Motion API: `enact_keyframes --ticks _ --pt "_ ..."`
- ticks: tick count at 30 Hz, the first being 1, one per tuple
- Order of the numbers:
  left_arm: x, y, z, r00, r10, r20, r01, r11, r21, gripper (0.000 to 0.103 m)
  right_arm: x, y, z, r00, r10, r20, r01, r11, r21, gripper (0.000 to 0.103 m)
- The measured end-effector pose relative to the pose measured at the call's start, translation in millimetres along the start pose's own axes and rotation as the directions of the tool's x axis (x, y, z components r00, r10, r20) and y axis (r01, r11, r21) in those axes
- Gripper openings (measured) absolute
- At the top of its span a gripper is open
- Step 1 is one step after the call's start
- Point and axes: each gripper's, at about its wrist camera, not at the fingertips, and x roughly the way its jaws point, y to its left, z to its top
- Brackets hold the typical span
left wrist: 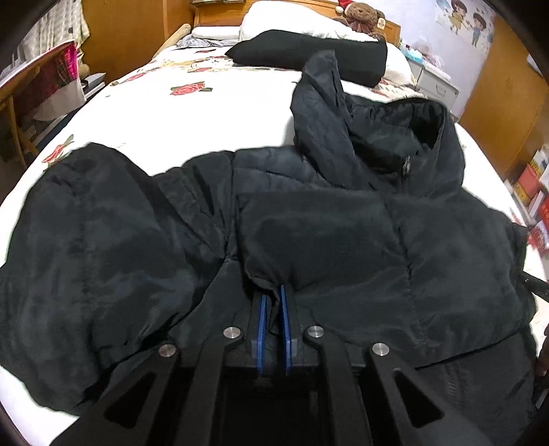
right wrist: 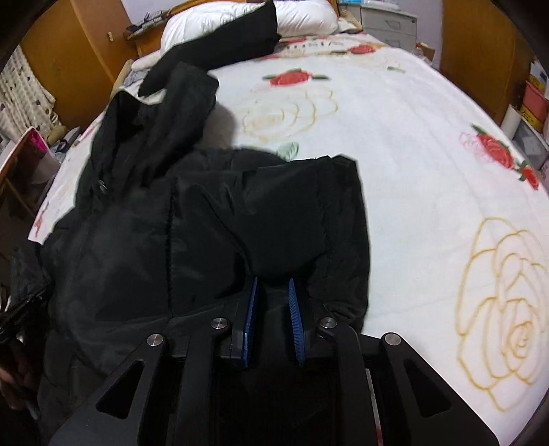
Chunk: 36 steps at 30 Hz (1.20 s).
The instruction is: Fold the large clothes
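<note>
A black hooded padded jacket (left wrist: 329,233) lies spread on a bed with a white rose-print cover (left wrist: 178,113). Its hood (left wrist: 387,137) points toward the pillows, and one sleeve (left wrist: 319,103) lies folded up beside the hood. My left gripper (left wrist: 273,291) is shut on a pinch of the jacket's near hem fabric between its blue pads (left wrist: 262,326). In the right wrist view the same jacket (right wrist: 192,233) fills the left half. My right gripper (right wrist: 272,284) is shut on a thick fold of the jacket's near edge, with the blue pads (right wrist: 296,322) pressing on the cloth.
A second black garment (left wrist: 308,51) lies across white pillows (left wrist: 284,24) at the head of the bed, beside a teddy bear (left wrist: 363,17). A wooden chair (left wrist: 20,99) stands left of the bed. Boxes (left wrist: 535,185) and drawers (right wrist: 387,24) sit to the right. Bare bed cover (right wrist: 429,171) stretches right of the jacket.
</note>
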Motion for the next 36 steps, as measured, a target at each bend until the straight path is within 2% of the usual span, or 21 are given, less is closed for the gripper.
enact_keyframes --ticks 2,4,7,9,11,12,14,16,18,20,21,23,25,27,29,32,36 --pt "-16.3 8.0 1.5 0.999 -0.035 0.018 0.035 0.999 -0.023 0.013 -27.5 -7.9 2.8 0.997 0.035 0.069 -0.037 0.999 0.018 0.018" --pt "-35.2 12.1 3.4 0.997 -0.053 0.054 0.054 0.998 -0.02 0.014 -46.1 -16.8 9.2 0.992 0.037 0.123 -0.042 0.998 0.036 0.02" --pt "-52.9 7.5 9.7 0.993 -0.05 0.107 0.049 0.999 0.011 0.014 -52.1 -31.2 25.1 0.989 0.021 0.146 -0.032 0.997 0.07 0.02" --pt "-56.3 1.7 19.2 0.99 -0.03 0.135 0.027 0.999 0.025 0.014 -42.8 -34.1 34.6 0.992 0.01 0.129 -0.019 0.997 0.07 0.02" --pt "-50.1 -0.7 26.9 0.987 0.055 0.152 -0.061 0.998 0.034 0.015 -28.3 -27.9 37.7 0.996 -0.003 0.094 0.0 0.999 0.037 0.02" --pt "-43.1 1.1 30.0 0.987 0.084 0.139 -0.089 0.996 0.028 0.018 -13.8 -24.2 38.1 0.998 -0.035 0.057 0.034 0.999 0.006 0.02" --pt "-24.1 11.7 30.1 0.993 0.095 0.064 -0.094 0.995 -0.012 0.019 7.7 -25.7 35.1 0.995 -0.099 -0.015 0.099 0.995 -0.012 0.021" --pt "-20.2 24.0 26.4 0.995 0.096 0.024 -0.094 0.994 -0.056 0.019 11.5 -35.4 34.2 0.993 -0.113 -0.028 0.113 0.993 0.023 0.021" --pt "-35.5 31.1 20.1 0.994 0.073 0.077 -0.066 0.994 -0.086 0.019 -3.4 -42.9 34.4 0.996 -0.086 0.005 0.086 0.994 0.07 0.021" --pt "-51.9 27.6 19.0 0.992 0.012 0.125 -0.001 0.996 -0.088 0.019 -21.0 -39.8 31.2 0.996 -0.072 0.059 0.068 0.996 0.065 0.021" --pt "-57.3 20.3 20.6 0.99 -0.03 0.139 0.039 0.997 -0.065 0.019 -30.6 -36.8 28.9 0.995 -0.057 0.083 0.052 0.997 0.06 0.021" --pt "-58.6 -0.2 24.9 0.986 -0.073 0.151 0.072 0.997 0.013 0.019 -44.7 -27.3 21.0 0.994 -0.009 0.109 0.003 0.999 0.053 0.021" --pt "-46.0 -18.5 25.1 0.987 -0.102 0.127 0.092 0.992 0.083 0.019 -53.6 -14.2 9.1 0.994 0.031 0.105 -0.032 0.999 0.012 0.021" --pt "-18.1 -24.7 22.4 0.993 -0.103 0.057 0.099 0.992 0.082 0.019 -48.0 -0.6 -0.1 0.996 0.044 0.08 -0.042 0.999 -0.027 0.021" --pt "10.2 -24.8 15.5 0.997 -0.078 -0.02 0.08 0.995 0.067 0.019 -32.1 10.0 -10.6 0.999 0.02 0.032 -0.017 0.997 -0.078 0.021" --pt "22.3 -21.8 15.5 0.996 -0.084 -0.027 0.086 0.994 0.069 0.02 -7.2 12.2 -13.7 1.0 -0.006 -0.026 0.004 0.995 -0.099 0.021" --pt "1.7 -20.7 18.8 0.999 -0.046 -0.017 0.048 0.994 0.101 0.02 -19.8 17.3 -8.1 1.0 -0.026 -0.017 0.025 0.995 -0.093 0.021"
